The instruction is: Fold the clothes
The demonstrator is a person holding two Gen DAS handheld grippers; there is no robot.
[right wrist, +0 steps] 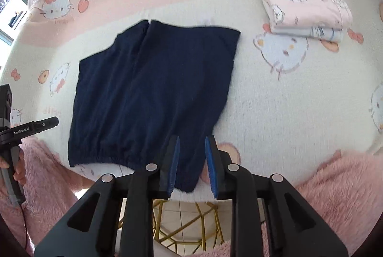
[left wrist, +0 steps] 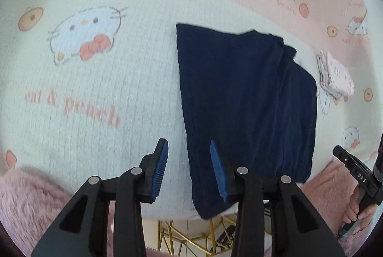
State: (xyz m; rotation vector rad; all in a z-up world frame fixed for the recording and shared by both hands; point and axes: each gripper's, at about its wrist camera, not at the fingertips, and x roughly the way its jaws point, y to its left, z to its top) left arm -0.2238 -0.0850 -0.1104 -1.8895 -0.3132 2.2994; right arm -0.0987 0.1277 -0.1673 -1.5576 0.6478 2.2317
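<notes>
A navy blue garment (right wrist: 153, 89) lies flat on the cat-print cover (right wrist: 275, 99), its elastic waistband at the near edge. It also shows in the left wrist view (left wrist: 244, 99). My left gripper (left wrist: 189, 161) is open and empty, above the garment's near left corner. My right gripper (right wrist: 191, 159) is open and empty, above the garment's near right corner. The right gripper's body shows at the right edge of the left wrist view (left wrist: 356, 175). The left gripper's body shows at the left edge of the right wrist view (right wrist: 28, 129).
A stack of folded pink and white clothes (right wrist: 306, 10) lies at the far right of the cover, also in the left wrist view (left wrist: 335, 75). Gold wire legs (right wrist: 182, 226) show below the near edge. Fluffy pink sleeves (right wrist: 335, 190) flank the grippers.
</notes>
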